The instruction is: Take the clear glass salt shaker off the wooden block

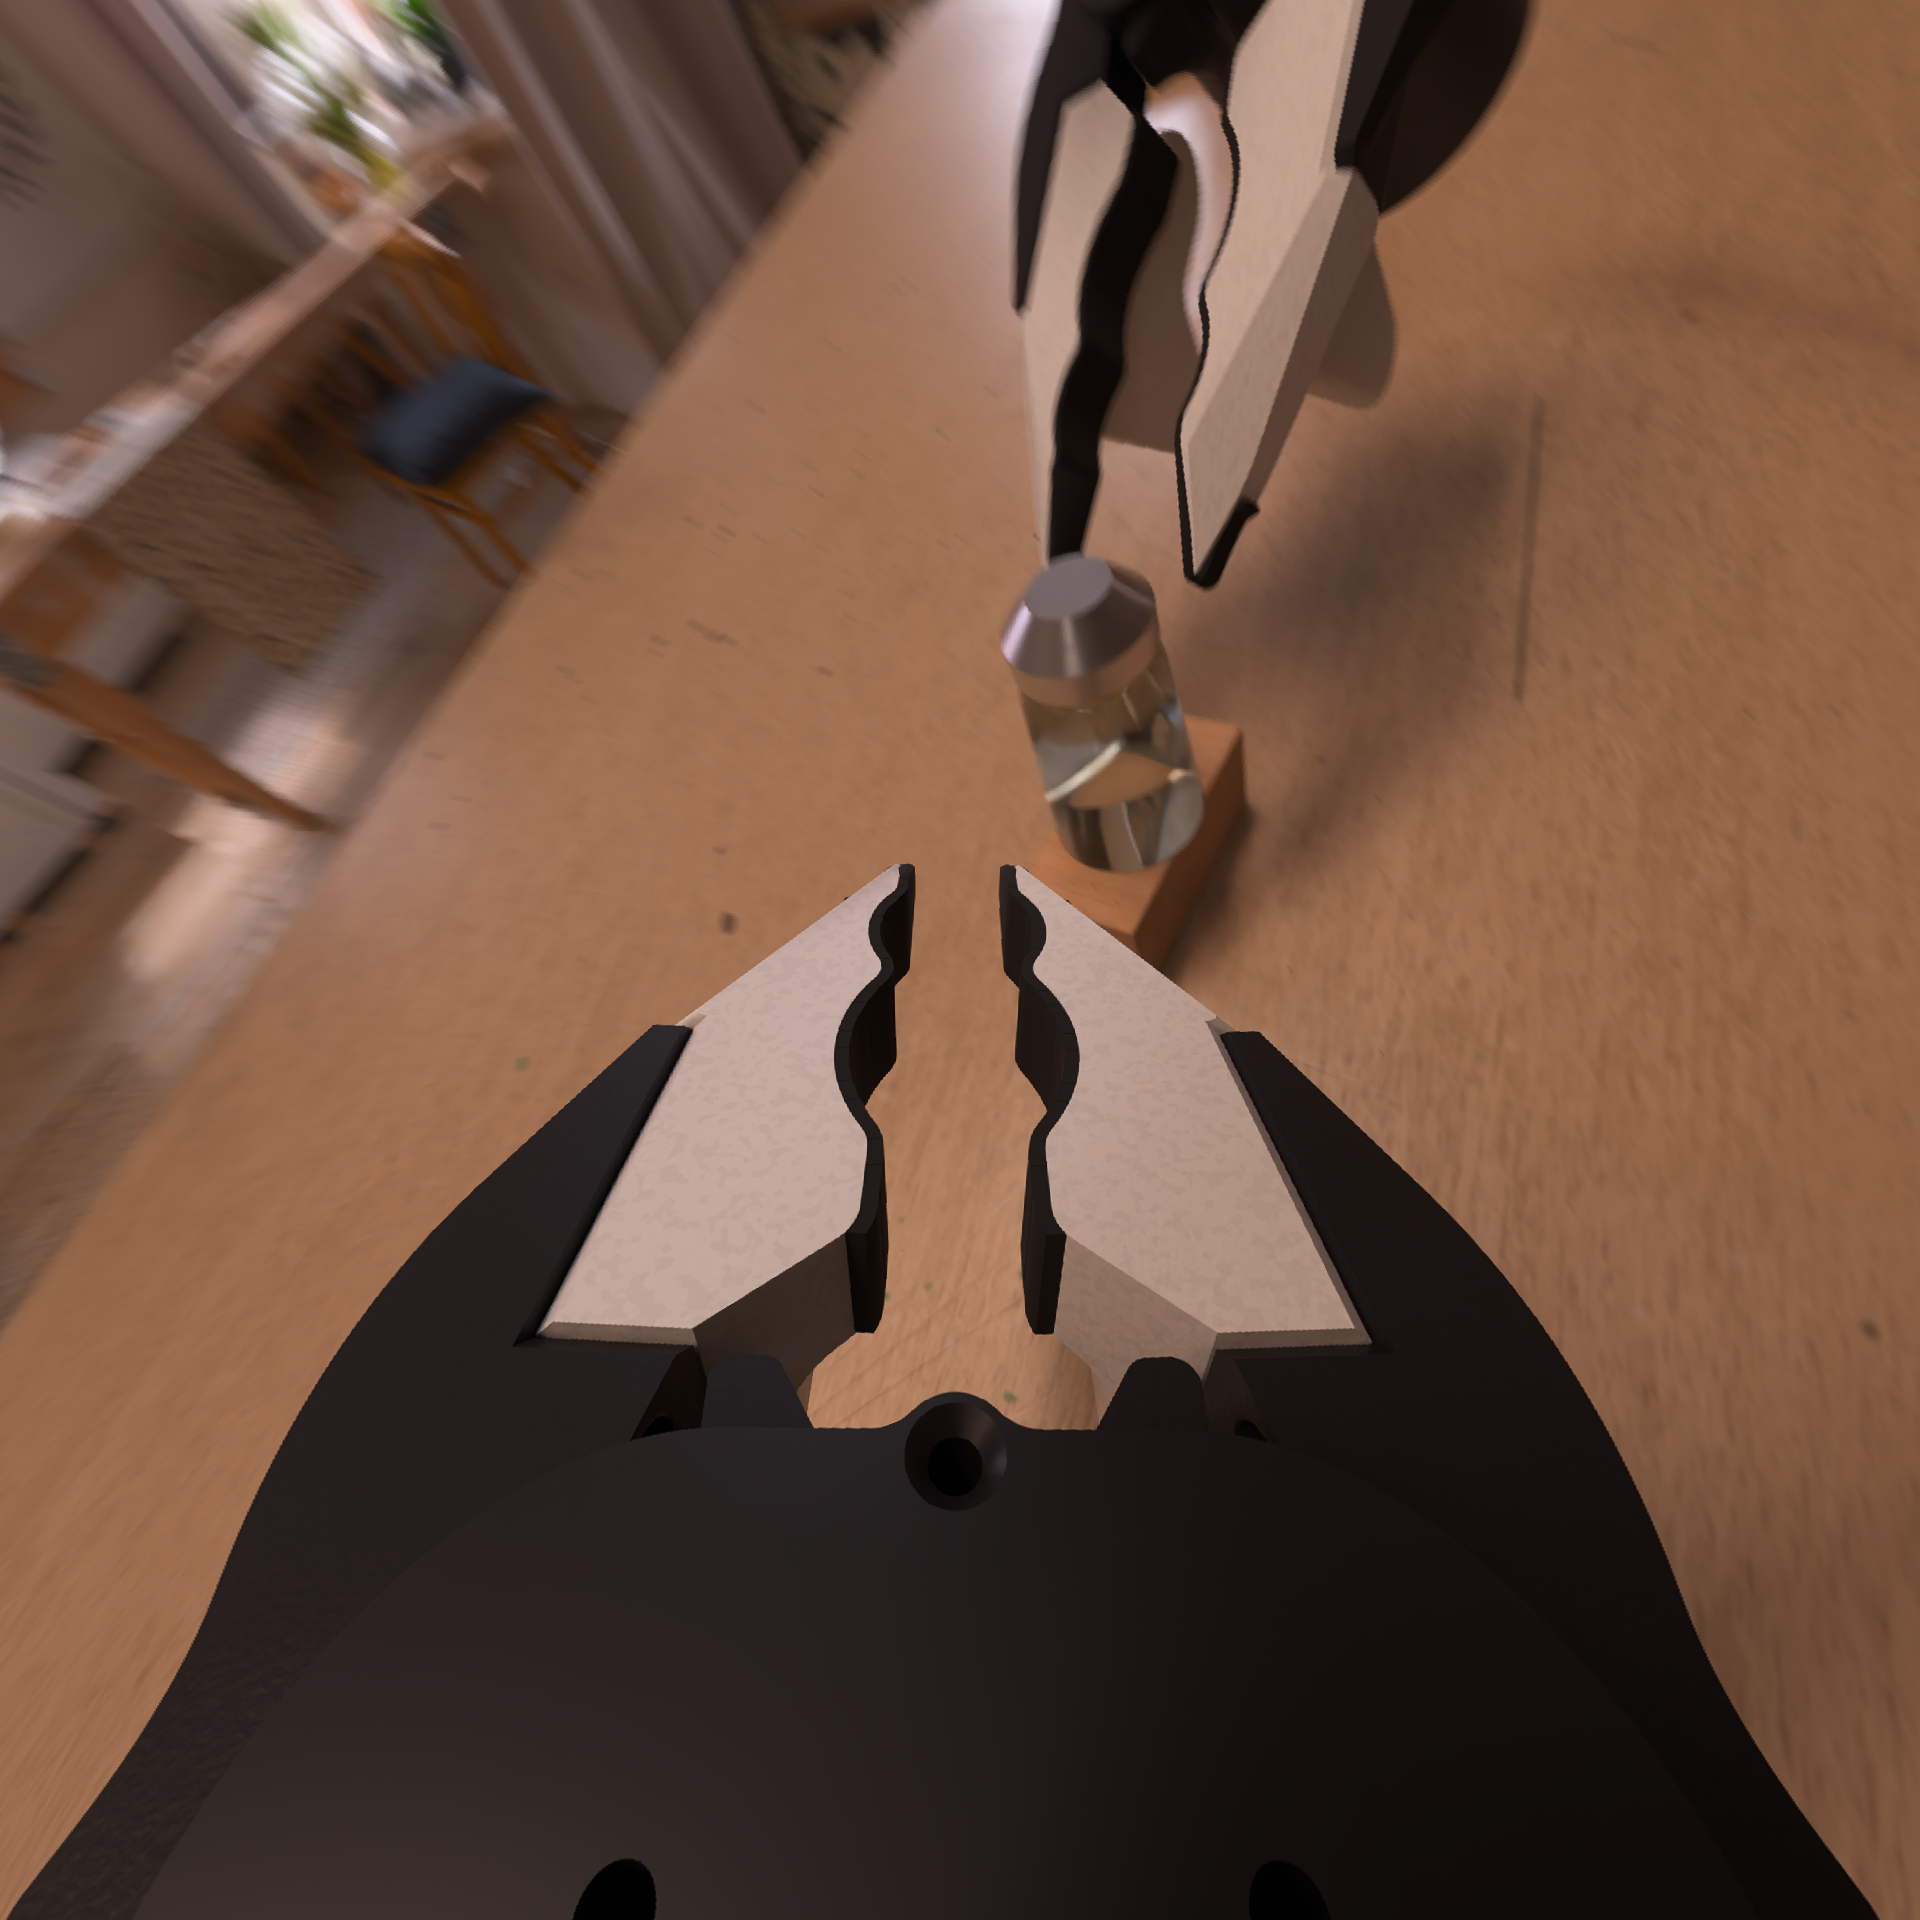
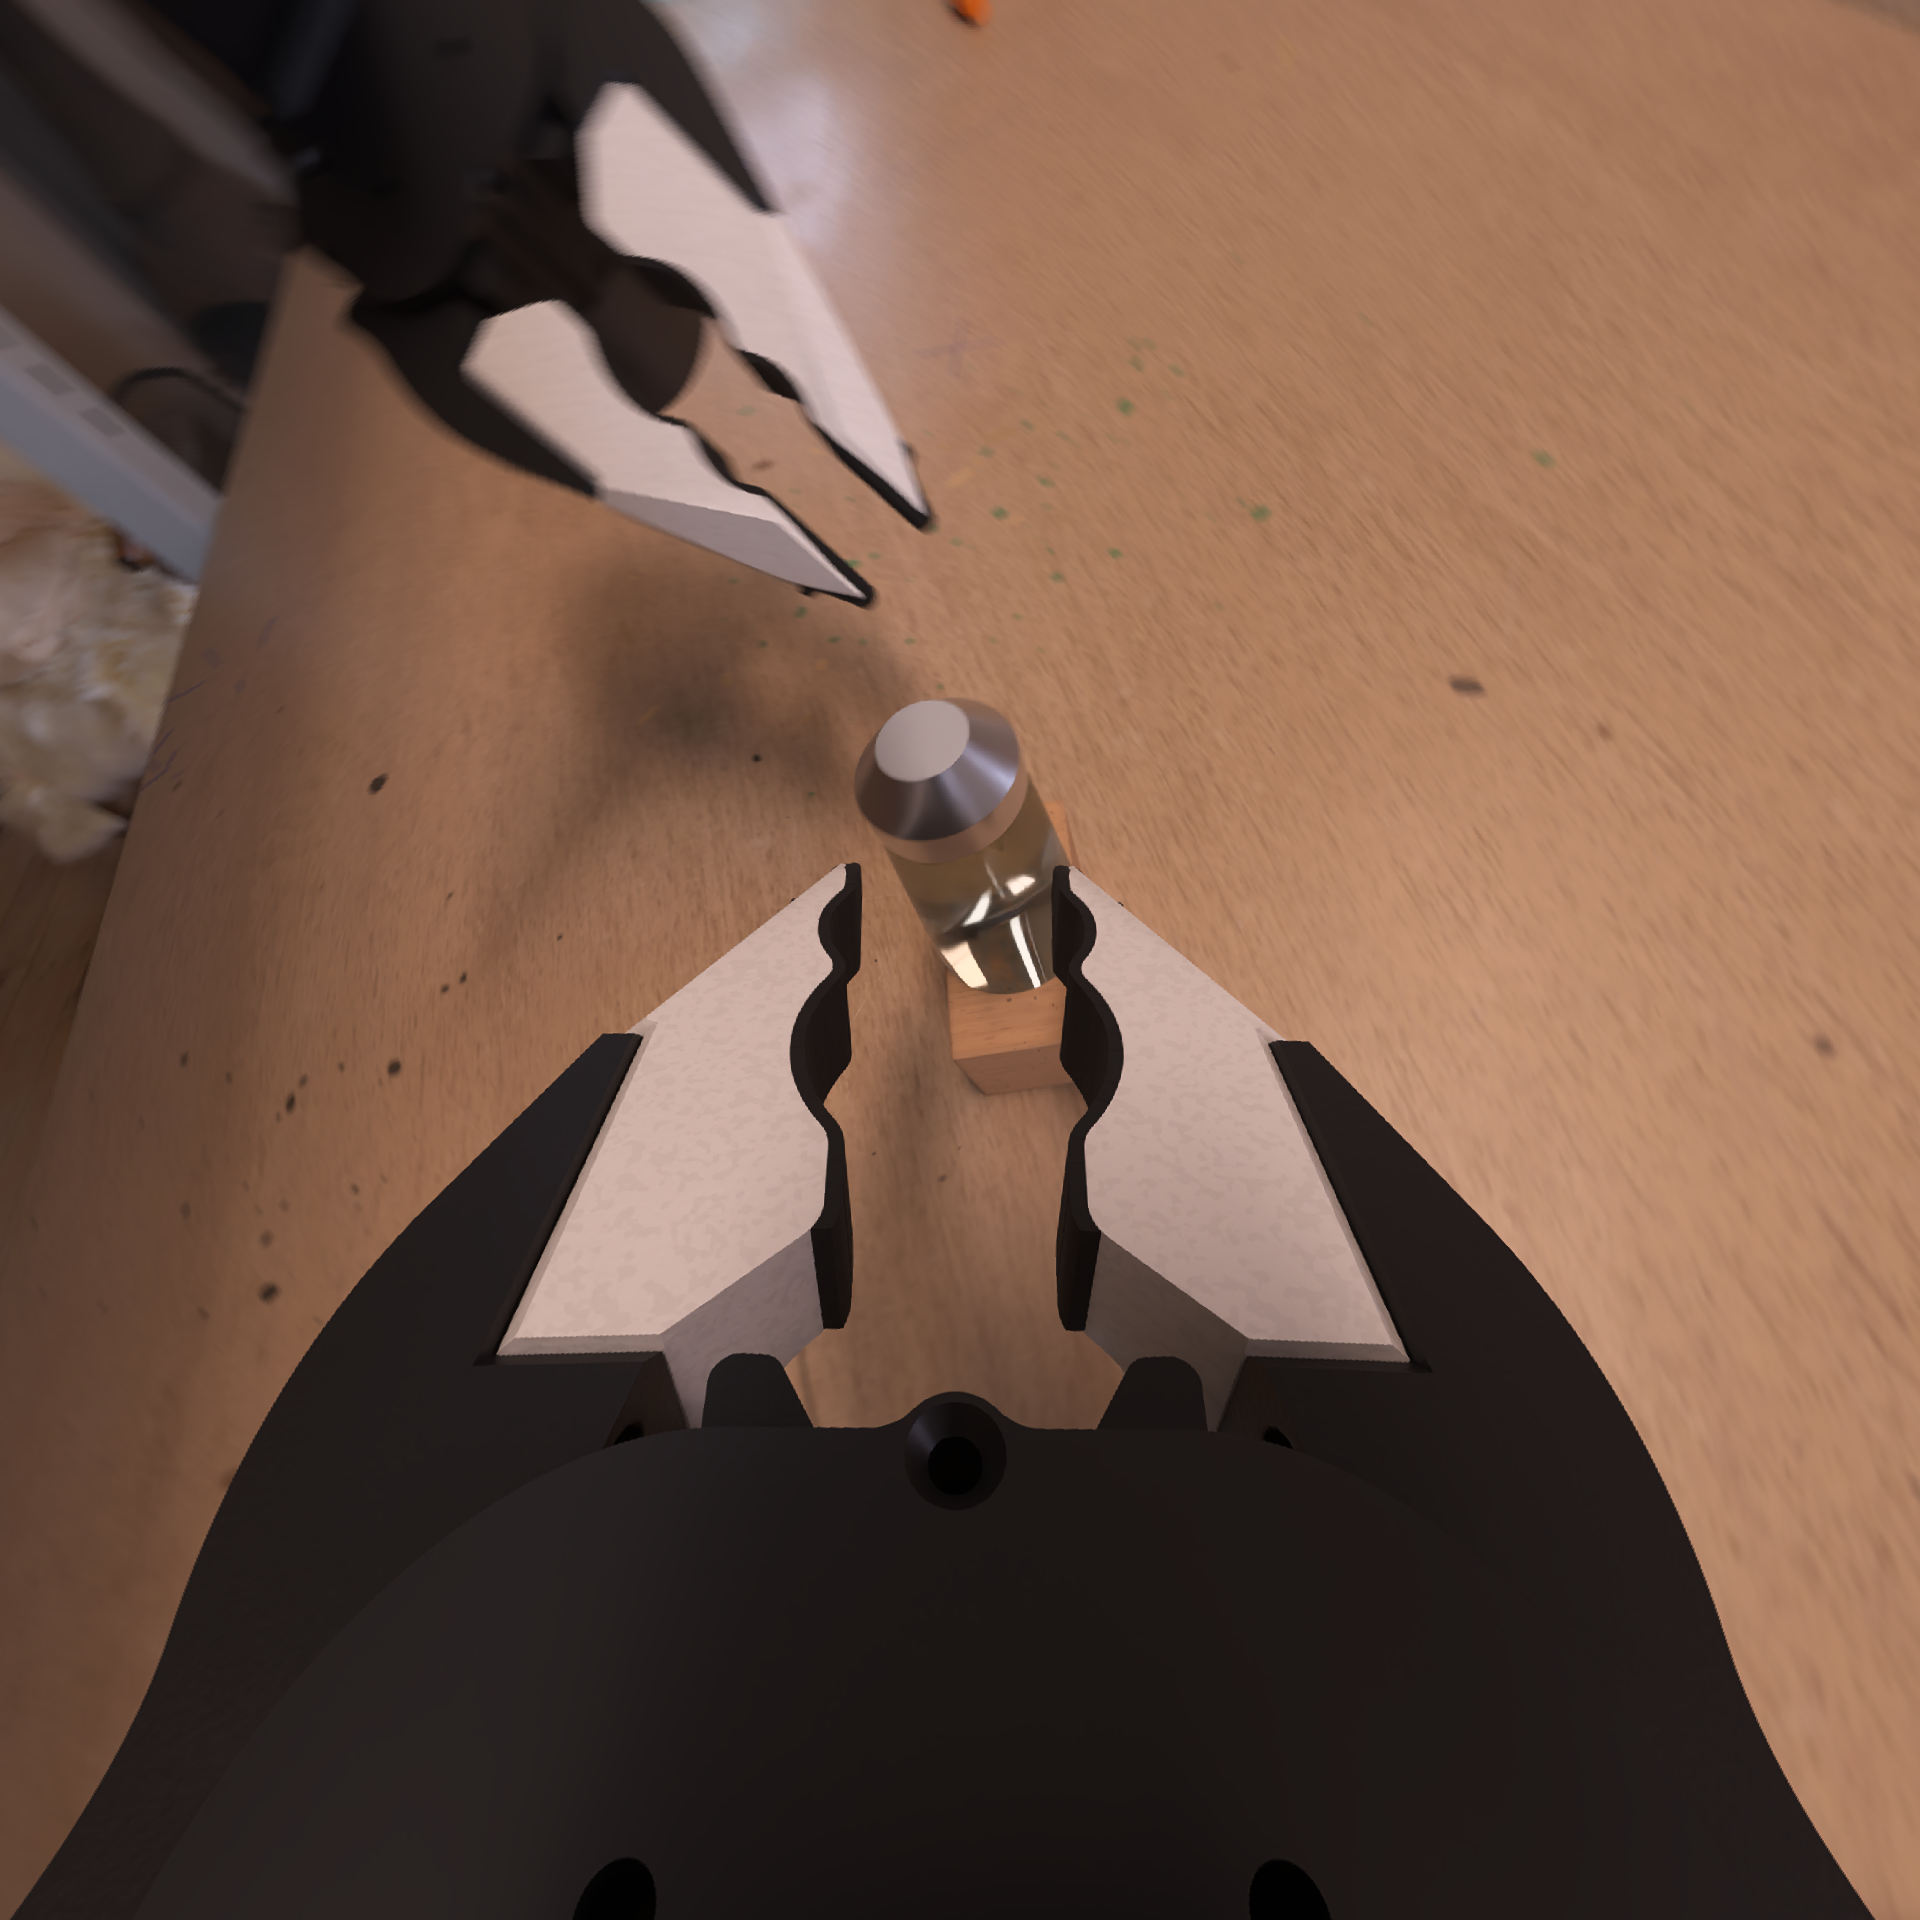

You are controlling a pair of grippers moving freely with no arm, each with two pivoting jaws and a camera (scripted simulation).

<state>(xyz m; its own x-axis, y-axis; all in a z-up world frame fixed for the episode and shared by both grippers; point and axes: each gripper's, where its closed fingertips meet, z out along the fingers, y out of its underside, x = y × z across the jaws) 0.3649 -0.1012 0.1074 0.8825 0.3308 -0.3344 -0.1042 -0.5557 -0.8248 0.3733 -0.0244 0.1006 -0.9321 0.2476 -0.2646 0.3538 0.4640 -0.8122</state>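
At frame centre, salt shaker (image 2: 961, 847) upright on wooden block (image 2: 1013, 1044): glass, likely slippery and fragile, best gripped mid-body; right gripper (image 2: 956, 883) spread, left gripper (image 1: 956, 878) narrowly parted, both empty.

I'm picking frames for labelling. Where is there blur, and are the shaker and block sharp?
Left wrist view: shaker and block sharp, room at left smeared. Right wrist view: shaker sharp, left gripper blurred, its shadow on the table soft.
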